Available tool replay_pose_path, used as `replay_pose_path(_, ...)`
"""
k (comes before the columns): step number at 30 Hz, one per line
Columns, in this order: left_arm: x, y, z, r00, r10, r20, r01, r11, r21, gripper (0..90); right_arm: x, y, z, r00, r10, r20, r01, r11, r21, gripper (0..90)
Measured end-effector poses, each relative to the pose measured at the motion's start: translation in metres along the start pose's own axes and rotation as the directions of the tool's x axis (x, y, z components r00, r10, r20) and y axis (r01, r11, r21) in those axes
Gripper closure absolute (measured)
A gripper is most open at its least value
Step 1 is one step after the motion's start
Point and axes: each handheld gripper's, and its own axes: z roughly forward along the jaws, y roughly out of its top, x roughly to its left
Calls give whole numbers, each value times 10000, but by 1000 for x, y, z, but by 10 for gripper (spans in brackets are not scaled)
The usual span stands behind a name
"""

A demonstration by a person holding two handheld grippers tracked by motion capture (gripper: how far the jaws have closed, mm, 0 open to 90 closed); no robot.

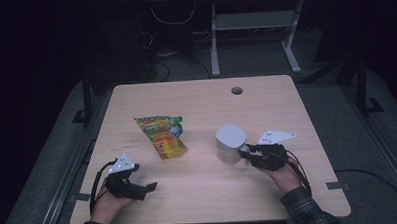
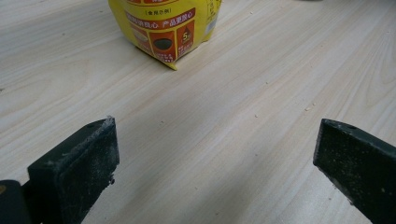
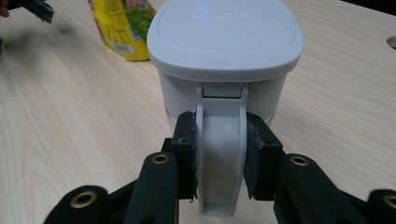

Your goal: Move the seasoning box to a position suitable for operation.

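A white lidded container (image 1: 230, 143) with a handle (image 3: 219, 154) stands upright right of the table's middle. My right gripper (image 1: 250, 151) is shut on that handle, its pads pressing both sides (image 3: 218, 156). A yellow and green snack bag (image 1: 161, 135) lies flat left of centre, and its yellow lower end (image 2: 163, 30) is ahead of the left jaws. My left gripper (image 1: 148, 188) rests near the front left of the table, open with bare wood between its fingers (image 2: 74, 170).
The light wooden table (image 1: 204, 192) has a round cable hole (image 1: 237, 90) at the back right. Table legs and cables stand on the dark floor beyond the far edge.
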Motion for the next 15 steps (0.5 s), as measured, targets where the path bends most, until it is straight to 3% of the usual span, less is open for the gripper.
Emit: replay_pose_path(15, -1, 0, 2, 10000, -34, 57, 34, 10000, -5, 0, 16, 2, 0, 9944, -714, -777, 706, 9974, -137, 686)
